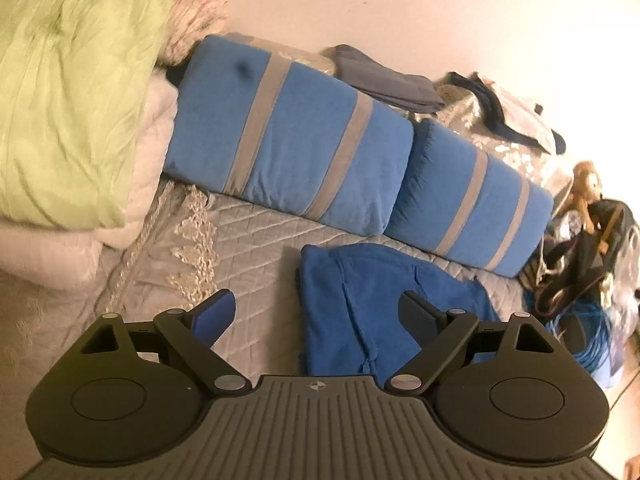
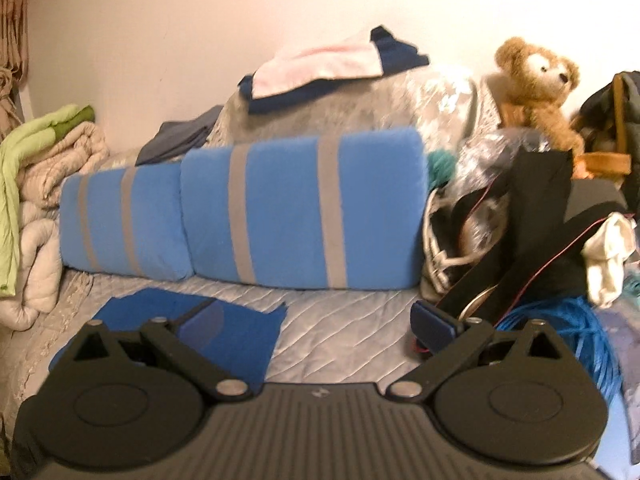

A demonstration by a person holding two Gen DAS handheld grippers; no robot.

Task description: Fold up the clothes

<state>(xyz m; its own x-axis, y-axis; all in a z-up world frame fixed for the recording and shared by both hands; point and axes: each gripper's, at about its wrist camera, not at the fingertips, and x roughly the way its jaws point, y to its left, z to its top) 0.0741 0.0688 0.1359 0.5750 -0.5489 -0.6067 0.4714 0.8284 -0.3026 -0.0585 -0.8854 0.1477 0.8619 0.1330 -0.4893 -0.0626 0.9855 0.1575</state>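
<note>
Two grippers hang over the bed, and we hold nothing in either. Our left gripper (image 1: 316,312) has its fingers (image 1: 214,316) spread wide, one over bare quilt and the other over the blue garment (image 1: 372,304). Our right gripper (image 2: 320,320) is likewise spread, its left finger over that garment (image 2: 188,324) and its right finger near the black straps (image 2: 532,232).

The blue garment lies folded flat on the grey quilted bedspread (image 1: 248,248), near the front of the bed, apart from the two blue striped cushions (image 1: 288,132) that line the back edge by the wall. Its far edge is ragged and angled in the right wrist view.

Open quilt runs between garment and cushions, and to the garment's right up to a blue coiled cord (image 2: 580,328). On the left, a green and cream duvet pile (image 1: 68,92) closes off that end. Behind the cushions sit folded clothes (image 2: 320,68) and a teddy bear (image 2: 536,88).
</note>
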